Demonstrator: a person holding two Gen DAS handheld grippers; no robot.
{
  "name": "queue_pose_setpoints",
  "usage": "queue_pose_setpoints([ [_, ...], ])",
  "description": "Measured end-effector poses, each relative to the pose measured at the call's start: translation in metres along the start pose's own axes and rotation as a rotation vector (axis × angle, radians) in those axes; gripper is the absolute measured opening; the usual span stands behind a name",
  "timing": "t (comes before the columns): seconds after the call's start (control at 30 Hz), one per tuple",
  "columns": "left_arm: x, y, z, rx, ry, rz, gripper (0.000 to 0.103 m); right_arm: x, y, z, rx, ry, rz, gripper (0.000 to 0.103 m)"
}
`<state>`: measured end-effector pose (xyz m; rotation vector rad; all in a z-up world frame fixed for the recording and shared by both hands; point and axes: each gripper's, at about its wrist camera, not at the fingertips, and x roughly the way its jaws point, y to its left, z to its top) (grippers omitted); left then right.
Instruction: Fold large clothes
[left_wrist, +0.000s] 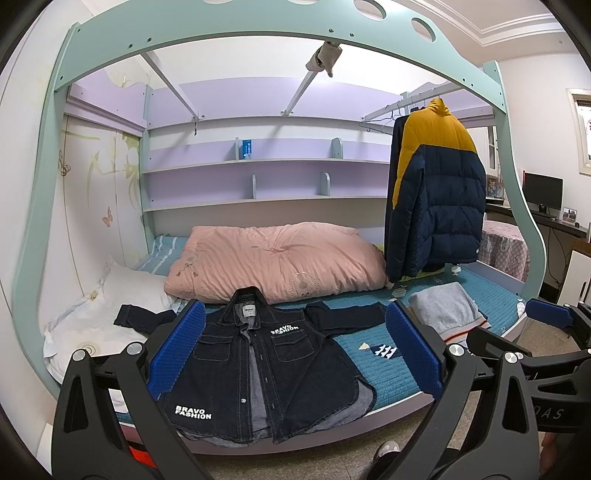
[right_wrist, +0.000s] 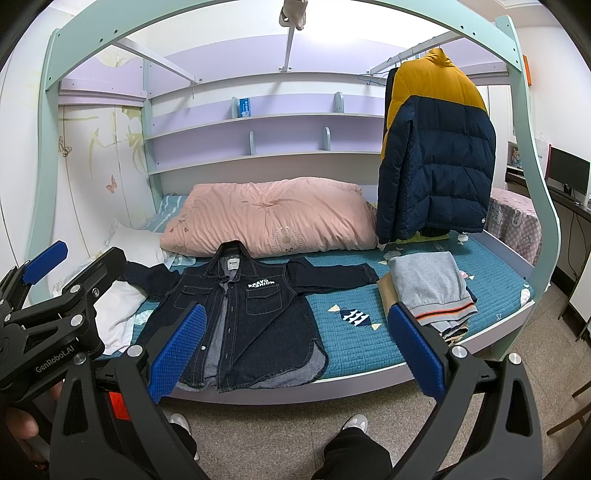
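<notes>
1. Holding both claws out over the bed's near edge, I grip nothing — my left gripper has its blue pads spread wide, well above the cloth.
2. My right gripper is released too, its fingers parted with empty air between them.
3. From the right wrist view I see my left claw at the left margin, apart from the jacket; from the left wrist view my right claw shows at the right margin.
4. My task piece, the dark denim jacket, lies flat on the teal bedspread, front up, collar toward the far side, both sleeves spread sideways. Its front hangs unbuttoned, showing grey lining.
5. White lettering reads "BRAVO FASHION" on the chest and near the hem.
6. Its left-hand sleeve reaches onto the white pillow.
7. Behind the collar sits a pink quilt — bunched up against the shelves.
8. To the right lies a folded grey garment on a small stack.
9. Above it a yellow-and-navy puffer coat hangs from a rail.
</notes>
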<state>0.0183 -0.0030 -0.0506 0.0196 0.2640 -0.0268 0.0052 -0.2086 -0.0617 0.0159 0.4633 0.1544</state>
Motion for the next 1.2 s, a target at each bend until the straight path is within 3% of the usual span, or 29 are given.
queue_pose_setpoints([
  [1.2, 0.0003, 0.0012, -0.0002, 0.001, 0.0, -0.002, 0.098, -0.001, 0.0033, -0.0008, -0.001, -0.002, -0.004, 0.095],
])
